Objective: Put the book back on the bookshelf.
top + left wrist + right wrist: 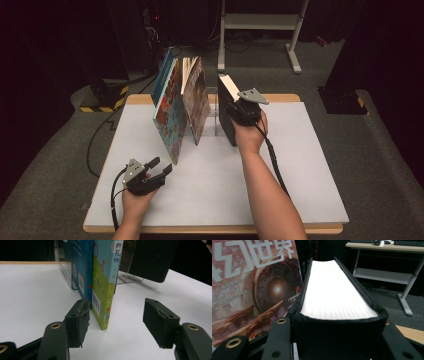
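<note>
White table [310,190]: three books upright near far edge.
Colourful picture book [170,117] leans leftmost; reddish-brown sci-fi book [196,102] beside it, tilted.
Thick black book [227,107] stands right of clear bookend [216,120], apart from other two.
Right gripper [235,111] clamped across black book's spine, jaws on both covers.
Left gripper [161,169] near front left, jaws apart, holding nothing, just short of picture book's bottom corner.
</note>
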Tool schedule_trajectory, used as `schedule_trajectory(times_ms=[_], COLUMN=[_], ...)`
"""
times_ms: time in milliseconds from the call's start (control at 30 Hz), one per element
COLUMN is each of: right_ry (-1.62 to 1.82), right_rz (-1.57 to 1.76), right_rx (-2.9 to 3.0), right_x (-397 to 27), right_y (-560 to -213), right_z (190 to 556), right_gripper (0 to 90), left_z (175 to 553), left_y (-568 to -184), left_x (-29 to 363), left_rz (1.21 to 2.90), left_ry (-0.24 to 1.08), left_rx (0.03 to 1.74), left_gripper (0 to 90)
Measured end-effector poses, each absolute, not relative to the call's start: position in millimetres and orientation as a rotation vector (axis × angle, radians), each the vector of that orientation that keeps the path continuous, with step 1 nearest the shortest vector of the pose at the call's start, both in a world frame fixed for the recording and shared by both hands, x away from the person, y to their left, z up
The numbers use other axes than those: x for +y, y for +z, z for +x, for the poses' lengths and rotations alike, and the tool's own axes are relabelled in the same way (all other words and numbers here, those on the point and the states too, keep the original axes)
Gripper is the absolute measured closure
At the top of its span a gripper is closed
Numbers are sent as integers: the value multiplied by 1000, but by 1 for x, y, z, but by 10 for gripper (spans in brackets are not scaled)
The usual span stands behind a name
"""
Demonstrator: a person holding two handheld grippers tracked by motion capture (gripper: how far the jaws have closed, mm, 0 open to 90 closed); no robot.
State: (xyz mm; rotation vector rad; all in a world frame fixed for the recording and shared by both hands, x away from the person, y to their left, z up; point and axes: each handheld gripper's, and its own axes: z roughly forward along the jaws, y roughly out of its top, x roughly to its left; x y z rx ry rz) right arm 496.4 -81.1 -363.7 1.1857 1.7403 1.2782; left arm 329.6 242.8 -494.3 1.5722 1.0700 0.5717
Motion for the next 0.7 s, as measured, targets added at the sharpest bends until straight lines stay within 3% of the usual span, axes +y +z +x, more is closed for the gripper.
schedule_trajectory(times_ms=[700], right_ry=[1242], right_rz=[1207], right_rx=[1717], right_x=[-65], right_y=[-369], right_z=[529], right_gripper=[537], left_z=[330], left_y=[-495], left_x=[241], left_rz=[1573], left_ry=[570], left_rx=[1066], left_gripper=[381])
